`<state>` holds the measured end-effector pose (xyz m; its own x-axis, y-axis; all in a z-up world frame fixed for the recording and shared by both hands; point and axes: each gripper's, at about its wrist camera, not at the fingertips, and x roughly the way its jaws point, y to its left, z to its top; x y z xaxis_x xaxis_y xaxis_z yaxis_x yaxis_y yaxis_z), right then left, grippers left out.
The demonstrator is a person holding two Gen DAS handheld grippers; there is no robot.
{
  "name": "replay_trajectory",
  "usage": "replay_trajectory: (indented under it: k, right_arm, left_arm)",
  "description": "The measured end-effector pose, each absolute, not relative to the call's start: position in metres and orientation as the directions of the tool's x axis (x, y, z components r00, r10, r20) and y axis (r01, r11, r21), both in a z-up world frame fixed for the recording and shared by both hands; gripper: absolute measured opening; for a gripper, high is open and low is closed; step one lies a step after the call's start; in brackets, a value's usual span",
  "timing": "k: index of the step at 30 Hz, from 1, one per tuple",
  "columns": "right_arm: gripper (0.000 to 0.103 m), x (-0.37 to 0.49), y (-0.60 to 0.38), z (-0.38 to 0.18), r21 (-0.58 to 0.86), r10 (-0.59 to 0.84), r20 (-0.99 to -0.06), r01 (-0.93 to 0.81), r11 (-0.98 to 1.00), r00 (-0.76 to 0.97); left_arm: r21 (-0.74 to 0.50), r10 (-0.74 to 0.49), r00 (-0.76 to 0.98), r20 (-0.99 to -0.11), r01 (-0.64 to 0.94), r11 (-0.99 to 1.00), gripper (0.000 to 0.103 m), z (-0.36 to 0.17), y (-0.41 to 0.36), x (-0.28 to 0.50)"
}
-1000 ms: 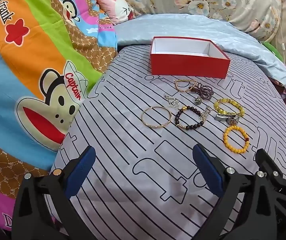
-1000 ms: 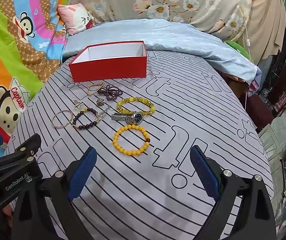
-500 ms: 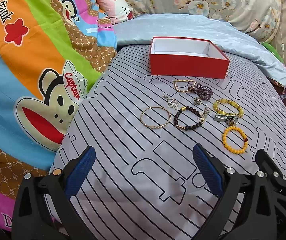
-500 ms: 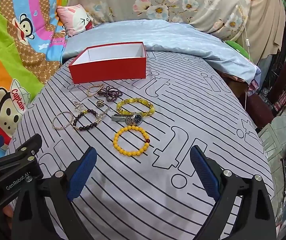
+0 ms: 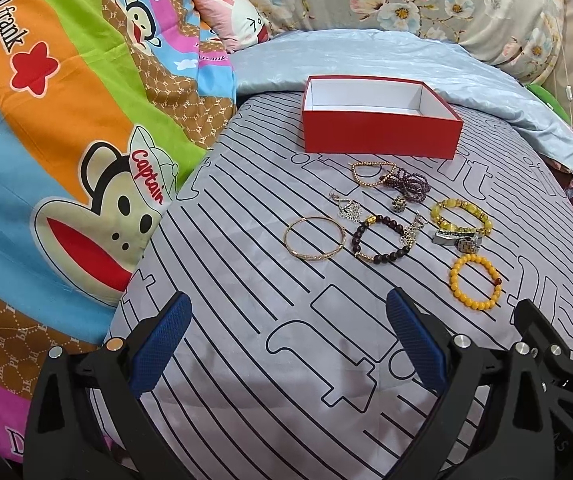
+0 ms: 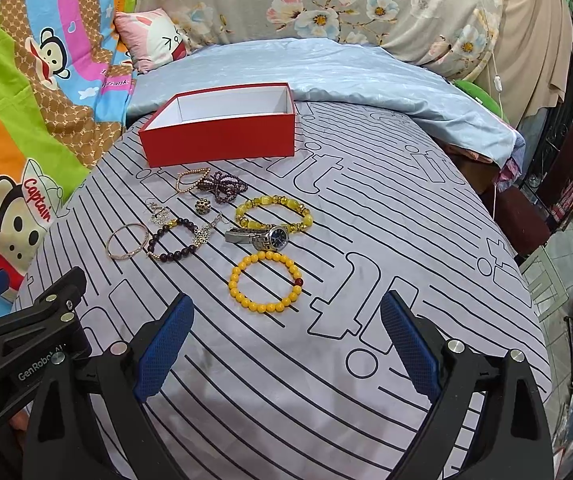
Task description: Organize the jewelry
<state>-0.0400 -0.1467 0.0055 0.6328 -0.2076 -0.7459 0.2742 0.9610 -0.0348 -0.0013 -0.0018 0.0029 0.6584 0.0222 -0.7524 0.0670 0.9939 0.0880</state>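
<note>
Our left gripper (image 5: 288,338) is a matte black plastic frame with triangular cut-outs, its two fingers (image 5: 162,344) faced with textured blue pads and pinned by silver screws, one coppery. Our right gripper (image 6: 286,342) is built alike. White lettering reading "GenRobot.AI" marks the left gripper's black side in the right wrist view.

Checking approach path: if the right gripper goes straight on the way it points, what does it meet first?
Likely the orange bead bracelet: it lies just ahead of the open right gripper, slightly left of centre, with only bare sheet before it. Depth is unclear; a flatter path could pass over it toward the watch.
</note>
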Motion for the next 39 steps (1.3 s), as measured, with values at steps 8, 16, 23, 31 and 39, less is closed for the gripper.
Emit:
replay_trajectory:
  k: [8,16,23,31,39]
  right_arm:
    - [0.092,-0.0385,-0.1461,0.0046,-0.031,-0.205,-0.749,0.276,0.961,0.630]
    - [0.093,-0.0379,-0.1456,0.0033,-0.032,-0.207,-0.748,0.278,0.960,0.630]
    - [0.093,-0.0372,-0.1475,0.0010,-0.028,-0.203,-0.751,0.276,0.961,0.628]
    - [0.093,-0.0366,-0.1467,0.0004,-0.029,-0.204,-0.751,0.278,0.960,0.628]
    - [0.093,-0.0368,-0.1476,0.0008,-0.027,-0.202,-0.752,0.277,0.960,0.627]
  left_arm:
    - [0.088,0.023,0.658,-0.752,0.065,0.994,0.095,0.0020,-0.0011,0.0000]
    - [0.084,0.021,0.653,-0.757,0.066,0.994,0.095,-0.0003,-0.0013,0.0016]
    - [0.081,0.018,0.649,-0.761,0.067,0.994,0.095,-0.0012,-0.0017,0.0025]
    - [0.082,0.019,0.648,-0.761,0.067,0.994,0.095,-0.0022,-0.0034,0.0029]
    - [0.081,0.019,0.647,-0.763,0.066,0.995,0.095,-0.0025,-0.0035,0.0033]
